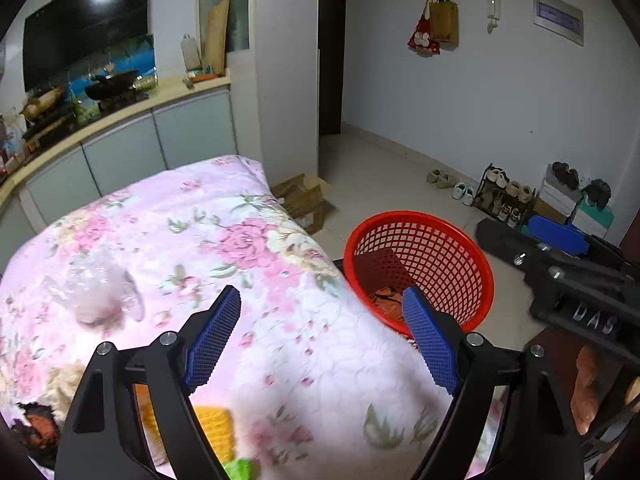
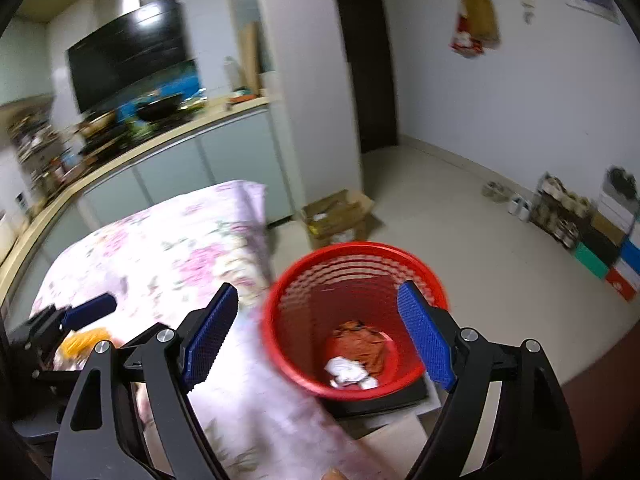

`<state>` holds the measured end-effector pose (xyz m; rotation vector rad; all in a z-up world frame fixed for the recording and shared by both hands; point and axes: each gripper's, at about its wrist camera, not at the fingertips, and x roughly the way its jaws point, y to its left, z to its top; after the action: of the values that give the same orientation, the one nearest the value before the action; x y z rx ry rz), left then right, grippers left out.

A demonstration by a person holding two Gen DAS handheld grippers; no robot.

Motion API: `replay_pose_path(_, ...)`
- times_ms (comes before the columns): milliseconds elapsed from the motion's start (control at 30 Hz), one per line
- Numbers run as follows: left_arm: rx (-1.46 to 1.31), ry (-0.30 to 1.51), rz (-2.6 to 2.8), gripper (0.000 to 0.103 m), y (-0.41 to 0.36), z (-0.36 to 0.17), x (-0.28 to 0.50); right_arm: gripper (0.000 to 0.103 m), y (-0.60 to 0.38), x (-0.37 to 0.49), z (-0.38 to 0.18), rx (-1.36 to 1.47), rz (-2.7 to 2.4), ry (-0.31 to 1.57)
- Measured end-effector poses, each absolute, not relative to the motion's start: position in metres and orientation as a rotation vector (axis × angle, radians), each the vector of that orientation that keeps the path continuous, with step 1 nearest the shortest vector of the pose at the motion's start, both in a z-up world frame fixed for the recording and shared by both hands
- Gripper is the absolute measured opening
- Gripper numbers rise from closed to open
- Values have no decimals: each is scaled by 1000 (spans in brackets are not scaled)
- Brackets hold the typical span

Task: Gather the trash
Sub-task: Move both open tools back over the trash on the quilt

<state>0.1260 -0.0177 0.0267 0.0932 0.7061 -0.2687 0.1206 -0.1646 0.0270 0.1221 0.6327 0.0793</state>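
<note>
Now both grippers hang wide and empty beside the red basket (image 2: 352, 320).
Next, reach the left gripper (image 1: 320, 336) squarely over the clear plastic wrap (image 1: 96, 292); the right gripper (image 2: 318, 334) waits.

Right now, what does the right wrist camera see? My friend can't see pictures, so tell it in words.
The open right gripper hangs over a red basket holding orange trash and white crumpled paper. A flowery cloth covers the table to the left; kitchen cabinets stand behind.
</note>
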Motion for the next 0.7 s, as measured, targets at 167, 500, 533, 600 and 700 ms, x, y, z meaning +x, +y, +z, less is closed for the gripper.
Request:
replay_pose_path(167,89,700,-226,82,11,36,105,81,-143,100,30,95,159,599)
replay_pose_path(500,64,708,-40,83,102,34,67,83,-104,88,23,79,228,618)
replay_pose_path(533,52,713,-15,83,115,33,63,83,-101,88,23,77,232,623)
replay_pose_path(600,34,721,33,83,138,29,55,83,-96,89,23,70,237,629)
replay_pose_path(700,10,723,97,83,167,28,44,83,-89,89,24,61,247,636)
